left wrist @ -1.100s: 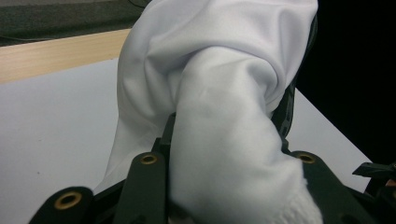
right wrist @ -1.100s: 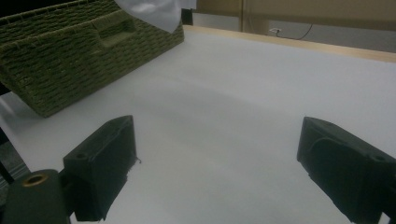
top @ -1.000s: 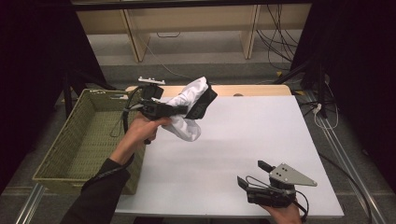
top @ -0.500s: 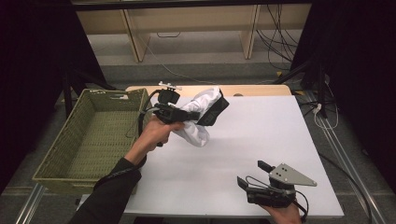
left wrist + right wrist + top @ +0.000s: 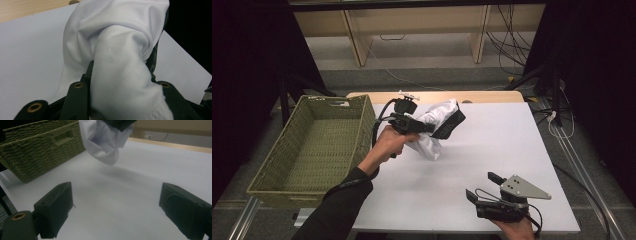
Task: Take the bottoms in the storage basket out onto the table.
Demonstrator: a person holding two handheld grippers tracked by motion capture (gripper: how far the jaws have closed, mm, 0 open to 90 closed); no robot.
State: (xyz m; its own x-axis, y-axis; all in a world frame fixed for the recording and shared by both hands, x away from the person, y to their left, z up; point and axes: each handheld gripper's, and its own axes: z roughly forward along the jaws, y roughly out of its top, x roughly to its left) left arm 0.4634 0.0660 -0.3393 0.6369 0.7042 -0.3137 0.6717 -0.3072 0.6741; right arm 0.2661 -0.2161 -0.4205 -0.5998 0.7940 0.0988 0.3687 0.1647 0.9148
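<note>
- White garment, soft knit cloth with a dark panel on its far side, hangs bunched above the white table, just right of the basket; a second ago it was held over the table's back edge nearer the basket, and it has since been carried toward the table's middle and slightly lower.
- Left gripper is clamped on the garment; in the left gripper view the cloth bulges between both black jaws, folded into rounded lobes with a ribbed hem at the lower right.
- Right gripper rests at the near right of the table, unchanged from the earlier frames, jaws spread wide with nothing between them; the right gripper view shows bare table between its pads.
- Basket is olive green woven wicker, rectangular, with a cut-out handle in its end wall, standing at the table's left edge.
- Table surface is matt white and smooth, with a pale wooden strip along the far edge.
- No legible writing or brand marks are visible.
</note>
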